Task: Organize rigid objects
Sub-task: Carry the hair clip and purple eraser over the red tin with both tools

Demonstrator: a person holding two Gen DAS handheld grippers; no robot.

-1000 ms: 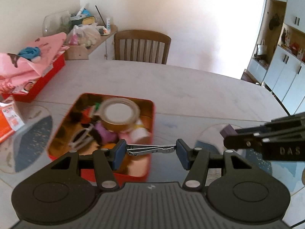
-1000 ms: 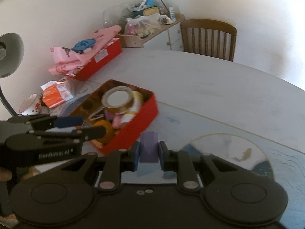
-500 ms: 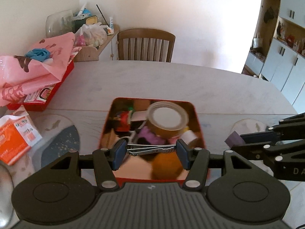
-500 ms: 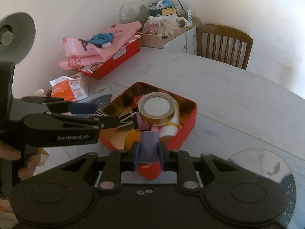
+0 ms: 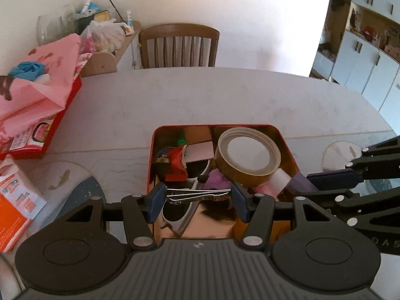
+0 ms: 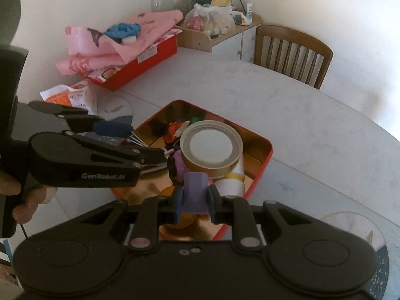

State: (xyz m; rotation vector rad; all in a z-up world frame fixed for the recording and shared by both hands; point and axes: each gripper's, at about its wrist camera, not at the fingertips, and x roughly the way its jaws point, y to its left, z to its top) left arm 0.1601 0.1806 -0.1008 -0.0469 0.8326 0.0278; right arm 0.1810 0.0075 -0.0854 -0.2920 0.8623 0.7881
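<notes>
A red tin (image 5: 215, 125) with a gold inside sits on the white table, crowded with a brown tape roll (image 5: 247, 160), a red packet (image 5: 176, 162), a white roll and other small things. My left gripper (image 5: 197, 200) hovers over the tin's near half, shut on a thin metal tool (image 5: 197, 196) held crosswise between its blue pads. My right gripper (image 6: 195, 200) is shut on a purple block (image 6: 195, 192) over the tin's (image 6: 262, 167) near corner. The block (image 5: 300, 185) and right gripper (image 5: 315, 187) also enter the left wrist view from the right. The left gripper (image 6: 145, 142) shows at the right wrist view's left.
A red box heaped with pink bags (image 5: 37, 115) stands at the table's far left, an orange packet (image 5: 15, 200) nearer. A wooden chair (image 5: 178, 45) is behind the table, a cluttered shelf (image 5: 105, 40) beside it. A hand (image 6: 22, 200) grips the left tool.
Both grippers have moved left over the tin, which slid right and nearer in both views. Each keeps its hold, the left on the metal tool, the right on the purple block.
</notes>
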